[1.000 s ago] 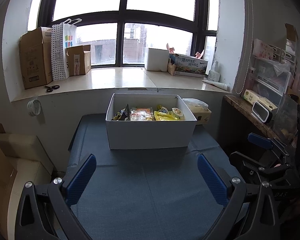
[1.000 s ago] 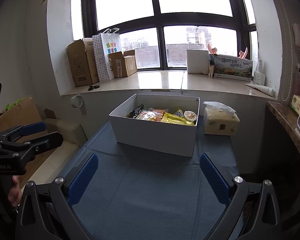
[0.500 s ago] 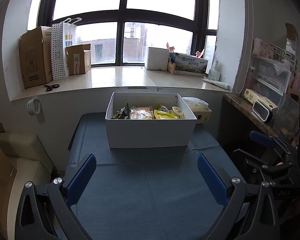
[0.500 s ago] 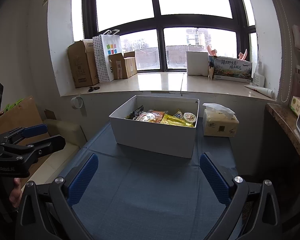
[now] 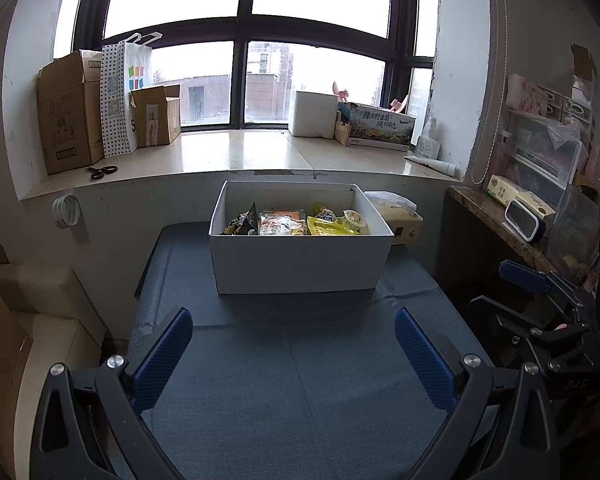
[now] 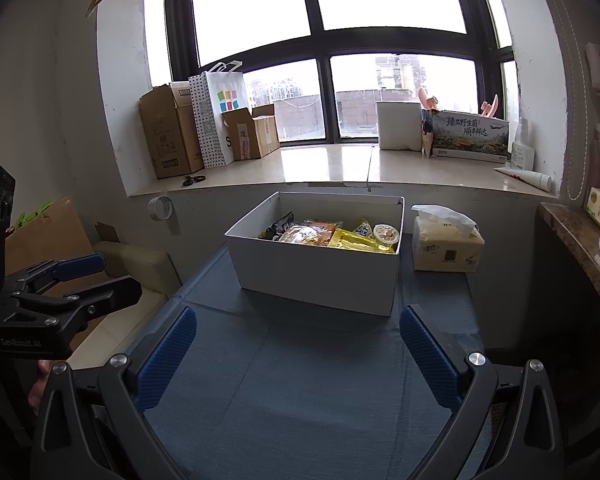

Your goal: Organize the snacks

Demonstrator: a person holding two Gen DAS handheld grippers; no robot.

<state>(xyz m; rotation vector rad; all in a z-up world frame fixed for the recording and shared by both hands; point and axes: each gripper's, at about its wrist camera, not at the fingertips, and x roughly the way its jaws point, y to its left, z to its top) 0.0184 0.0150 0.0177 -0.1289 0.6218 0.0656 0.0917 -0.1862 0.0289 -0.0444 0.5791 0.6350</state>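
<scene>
The left gripper (image 5: 294,344) and right gripper (image 6: 298,344) hover level at bottom of frame, both spread wide and holding nothing, above the blue tabletop (image 5: 292,392). At centre frame, the white box (image 5: 300,264) holds the snacks (image 5: 296,222).

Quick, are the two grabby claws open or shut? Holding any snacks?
Left gripper: open, holding nothing.
Right gripper: open, holding nothing.
</scene>
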